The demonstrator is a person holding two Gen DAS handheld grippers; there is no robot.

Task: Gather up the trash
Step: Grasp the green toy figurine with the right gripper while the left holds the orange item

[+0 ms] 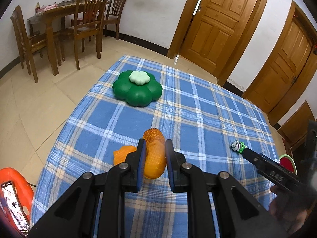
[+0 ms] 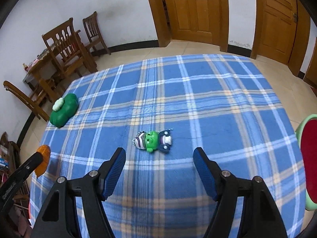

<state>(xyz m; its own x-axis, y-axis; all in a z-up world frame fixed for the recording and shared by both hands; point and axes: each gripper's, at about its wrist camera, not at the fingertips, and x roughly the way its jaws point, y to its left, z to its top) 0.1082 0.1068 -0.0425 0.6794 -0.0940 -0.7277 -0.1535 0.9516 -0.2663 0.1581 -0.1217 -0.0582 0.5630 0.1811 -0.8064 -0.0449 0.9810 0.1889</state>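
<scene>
Left gripper (image 1: 155, 148): jaws clamped on an orange net bag (image 1: 155, 158), lower centre of the left wrist view; the bag bulges out ahead of and below the pads, and a loose flap of it lies on the cloth to the left.
Right gripper (image 2: 159, 158): jaws wide apart with nothing between them, low over the desk (image 2: 218, 99), which is covered in a blue checked cloth.
Small toy (image 2: 153, 141): a green-faced figure lying on its side at the centre of the right wrist view, just ahead of the open jaws and not touching them.
Green flower-shaped box (image 1: 137, 88): upper centre of the left view, far side of the desk, lid on, well apart from both grippers.
Red and green dish (image 2: 309, 158): cut off at the right edge.
Progress: one piece is in hand but not yet dropped anywhere; I judge the toy is next. Which container takes the trash I cannot tell.
Left to do: pick up the toy, deliver both.
</scene>
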